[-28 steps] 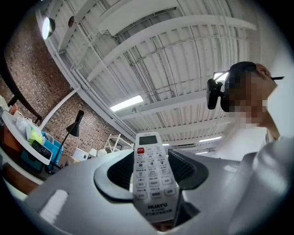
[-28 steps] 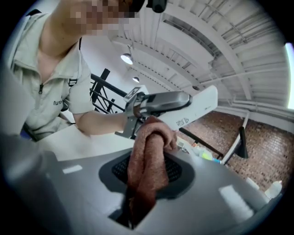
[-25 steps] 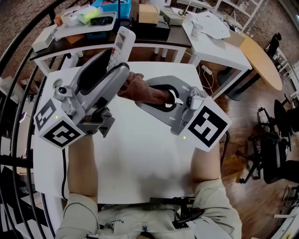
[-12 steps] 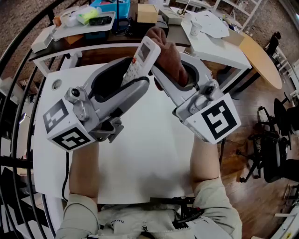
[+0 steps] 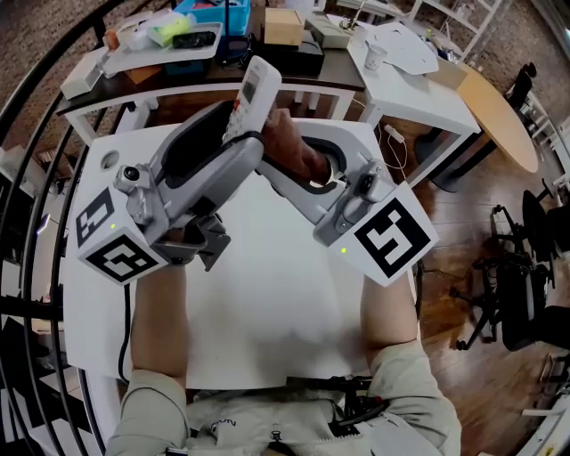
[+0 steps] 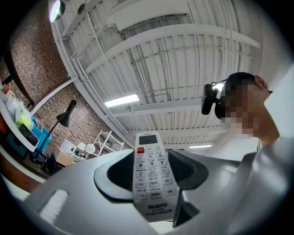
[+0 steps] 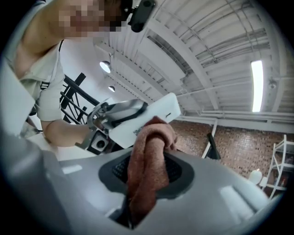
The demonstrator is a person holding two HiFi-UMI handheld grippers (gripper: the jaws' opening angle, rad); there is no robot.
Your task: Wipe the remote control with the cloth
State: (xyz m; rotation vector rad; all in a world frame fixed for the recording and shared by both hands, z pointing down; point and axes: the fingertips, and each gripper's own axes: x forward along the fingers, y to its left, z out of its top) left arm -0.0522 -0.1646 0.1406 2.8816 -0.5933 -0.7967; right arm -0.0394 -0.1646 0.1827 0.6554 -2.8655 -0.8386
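A white remote control (image 5: 252, 92) stands tilted up and away over the white table (image 5: 267, 303), its lower end clamped in my left gripper (image 5: 239, 135). Its button face (image 6: 153, 174) shows between the left gripper's dark pads (image 6: 183, 169). My right gripper (image 5: 292, 163) is shut on a bunched brown cloth (image 5: 287, 142), which presses against the remote's right side just above the left gripper's jaws. In the right gripper view the cloth (image 7: 147, 170) rises from between the jaws and meets the remote's plain white back (image 7: 151, 117). The remote's lowest part is hidden by the jaws.
A dark bench behind the table carries trays, a blue bin (image 5: 214, 13) and a cardboard box (image 5: 283, 25). A second white table (image 5: 405, 62) with a cup stands at the back right. A black railing (image 5: 36, 98) curves along the left; office chairs (image 5: 525, 285) stand at the right.
The cloth was swept up to the remote's top half a second ago and has come back down to its lower part. Both grippers shifted slightly with the stroke.
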